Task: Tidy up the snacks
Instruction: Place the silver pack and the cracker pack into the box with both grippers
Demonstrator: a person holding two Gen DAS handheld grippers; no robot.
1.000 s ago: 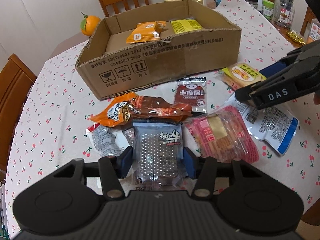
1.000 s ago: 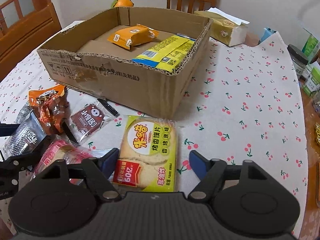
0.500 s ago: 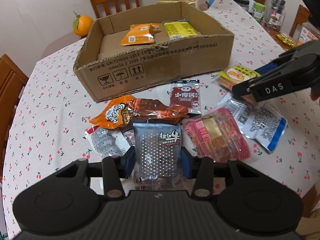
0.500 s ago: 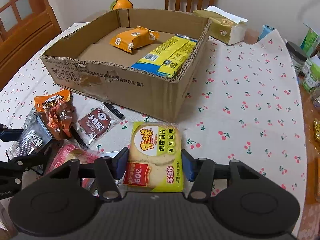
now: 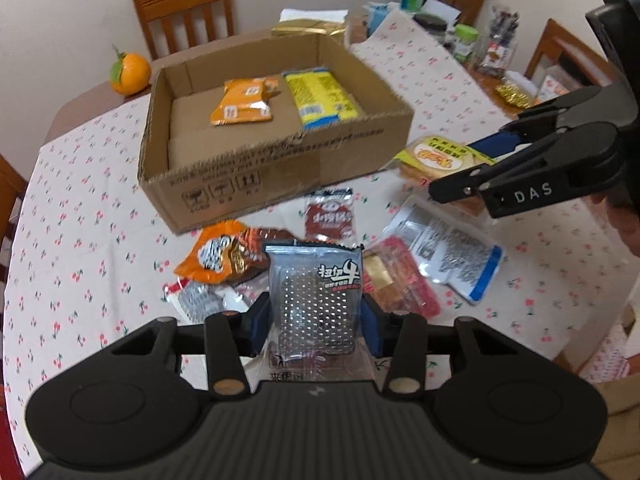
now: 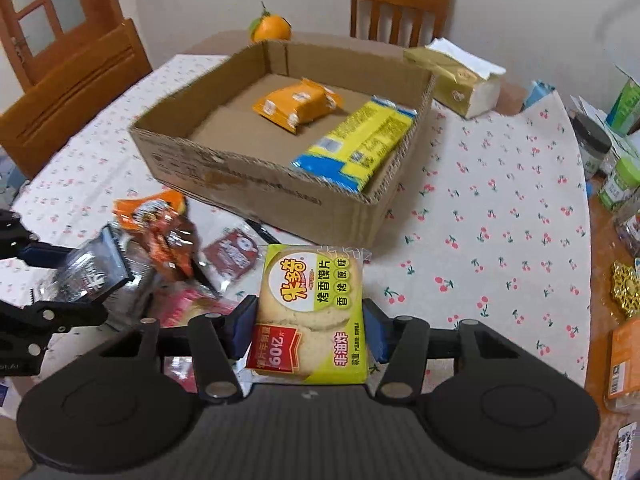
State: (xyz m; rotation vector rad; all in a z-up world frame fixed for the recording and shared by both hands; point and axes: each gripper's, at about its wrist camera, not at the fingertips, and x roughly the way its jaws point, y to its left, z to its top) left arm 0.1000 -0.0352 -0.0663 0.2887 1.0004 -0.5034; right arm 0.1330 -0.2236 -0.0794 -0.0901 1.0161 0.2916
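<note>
My left gripper (image 5: 316,318) is shut on a grey perforated snack packet (image 5: 314,300), lifted above the table. My right gripper (image 6: 310,328) is shut on a yellow-green packet of baked bun slices (image 6: 314,308), also raised; it shows at the right of the left wrist view (image 5: 436,158). Ahead stands an open cardboard box (image 5: 280,164) (image 6: 256,184) holding an orange packet (image 5: 244,102) (image 6: 298,106) and a yellow-and-blue packet (image 5: 320,98) (image 6: 360,144). Several loose snacks lie on the cloth in front of the box: an orange-brown pouch (image 5: 222,252), a small dark red packet (image 5: 330,218), a pink-red packet (image 5: 400,284), a clear blue-edged packet (image 5: 452,258).
A cherry-print tablecloth (image 6: 500,208) covers the round table. An orange (image 5: 130,74) sits behind the box, a tissue pack (image 6: 460,78) at its far right. Jars and bottles (image 6: 612,168) crowd the right edge. Wooden chairs (image 5: 186,8) stand around the table.
Both grippers closed on their packets and rose from the table, carrying them up. The box now appears lower and its inside shows more fully.
</note>
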